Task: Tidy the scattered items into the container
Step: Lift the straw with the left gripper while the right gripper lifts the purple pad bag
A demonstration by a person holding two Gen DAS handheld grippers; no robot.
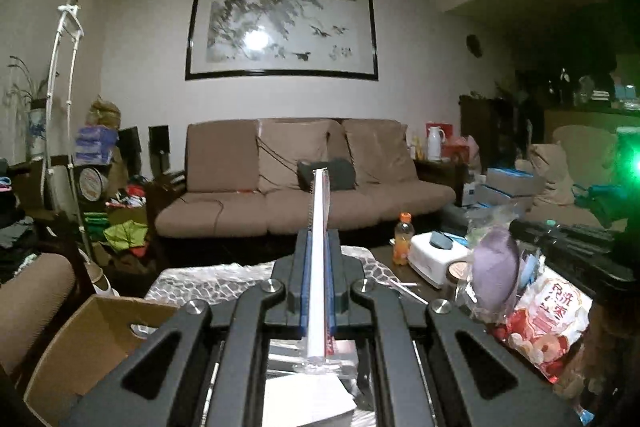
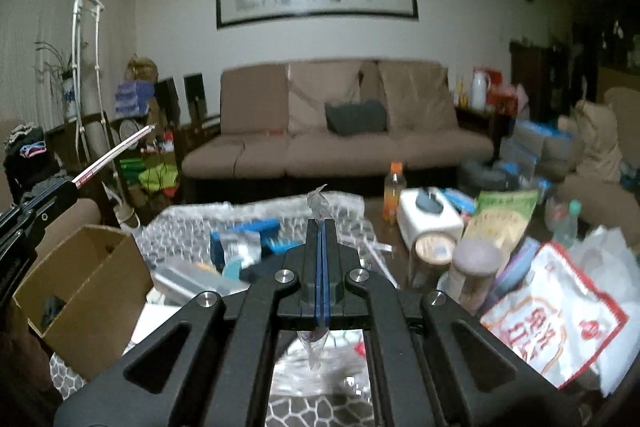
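My left gripper [image 1: 318, 239] is shut on a thin white spiral-bound booklet [image 1: 319, 211] held edge-on, sticking forward above the table. It also shows in the right wrist view [image 2: 114, 155], above the open cardboard box [image 2: 92, 267]. My right gripper [image 2: 321, 227] is shut on a small clear plastic wrapper [image 2: 318, 203] above the bubble wrap [image 2: 256, 219]. Blue boxes [image 2: 248, 235] and other small items lie scattered on the bubble wrap. The box sits at the table's left edge [image 1: 80, 347].
An orange drink bottle [image 2: 394, 191], a white tissue box [image 2: 430, 215], jars [image 2: 434, 255] and snack bags [image 2: 560, 311] crowd the table's right side. A brown sofa [image 2: 340, 131] stands behind. Clutter and a white rack [image 2: 86, 67] stand at the left.
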